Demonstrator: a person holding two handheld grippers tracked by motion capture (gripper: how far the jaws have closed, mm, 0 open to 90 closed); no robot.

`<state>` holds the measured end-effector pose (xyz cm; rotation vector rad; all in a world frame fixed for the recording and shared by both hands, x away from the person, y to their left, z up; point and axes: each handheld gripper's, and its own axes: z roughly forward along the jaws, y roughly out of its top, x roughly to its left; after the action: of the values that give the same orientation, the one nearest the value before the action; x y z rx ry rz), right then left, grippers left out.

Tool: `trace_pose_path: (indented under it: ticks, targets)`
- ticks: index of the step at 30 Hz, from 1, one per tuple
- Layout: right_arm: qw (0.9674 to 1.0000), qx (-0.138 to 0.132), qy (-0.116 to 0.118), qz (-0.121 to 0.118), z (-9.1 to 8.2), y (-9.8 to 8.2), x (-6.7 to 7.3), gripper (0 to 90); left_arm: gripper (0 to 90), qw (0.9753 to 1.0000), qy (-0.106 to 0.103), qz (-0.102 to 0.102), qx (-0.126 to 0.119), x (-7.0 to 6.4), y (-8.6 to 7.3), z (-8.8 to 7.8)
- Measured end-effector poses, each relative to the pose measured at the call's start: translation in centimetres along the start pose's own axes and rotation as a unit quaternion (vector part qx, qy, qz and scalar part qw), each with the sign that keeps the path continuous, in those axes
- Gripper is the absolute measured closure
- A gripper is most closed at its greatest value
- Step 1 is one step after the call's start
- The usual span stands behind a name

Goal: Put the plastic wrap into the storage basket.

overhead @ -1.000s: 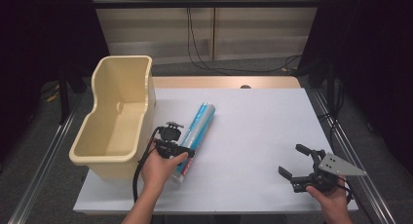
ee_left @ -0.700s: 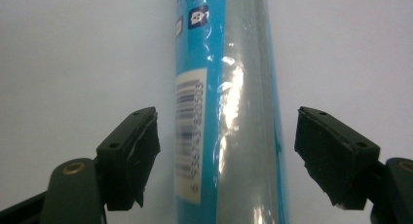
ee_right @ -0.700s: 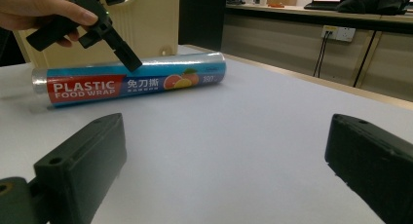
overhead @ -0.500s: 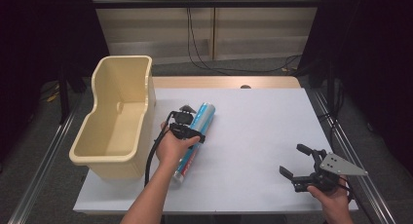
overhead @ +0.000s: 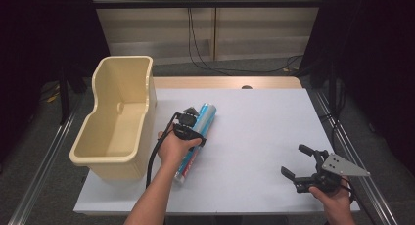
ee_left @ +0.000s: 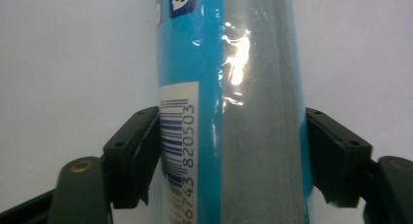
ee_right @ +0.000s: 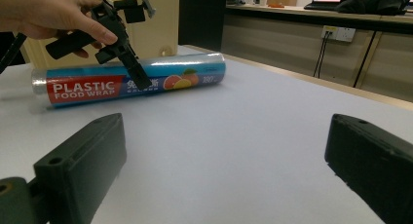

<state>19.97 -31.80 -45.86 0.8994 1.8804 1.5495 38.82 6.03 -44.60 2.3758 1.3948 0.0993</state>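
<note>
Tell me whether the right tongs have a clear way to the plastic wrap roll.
Probably yes: bare white table lies between the right tongs, which are open, and the plastic wrap roll. The left tongs already clamp its middle, leaving its ends free.

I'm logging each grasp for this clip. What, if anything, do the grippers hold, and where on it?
The left gripper clamps the blue plastic food wrap roll across its middle, still lying on the white table. The right gripper is open and holds nothing.

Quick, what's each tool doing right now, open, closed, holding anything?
Left tool: just closed onto the plastic wrap roll, which lies on the table.
Right tool: open, holding nothing.
</note>
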Motion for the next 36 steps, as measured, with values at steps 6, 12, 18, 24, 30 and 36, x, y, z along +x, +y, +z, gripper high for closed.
trace_pose_path:
  ticks: [6,12,18,24,30,36]
  targets:
    - [1.0,0.001,0.0,-0.001,0.0,0.0,0.0,1.0,31.5,0.9998,0.014,-0.006,0.009,-0.4,0.2,0.0]
    - [1.0,0.001,0.001,-0.002,0.0,0.0,-0.1,1.0,32.1,0.999,0.024,-0.016,0.033,-0.8,0.6,-0.2]
    - [1.0,0.001,0.002,-0.001,0.1,0.0,-0.1,0.9,32.2,0.9983,0.009,-0.032,0.047,-0.8,0.6,-0.9]
    - [1.0,-0.001,0.004,-0.001,0.0,0.0,-0.1,0.8,32.2,0.9976,-0.002,-0.041,0.056,-0.6,0.8,-2.3]
    - [1.0,0.001,0.004,-0.002,0.0,0.0,0.0,0.8,32.3,0.9977,0.001,-0.046,0.05,-0.5,1.1,-3.8]
    - [1.0,0.0,0.003,-0.002,0.0,0.0,-0.1,0.6,32.2,0.9976,0.002,-0.053,0.045,-0.4,1.5,-5.6]
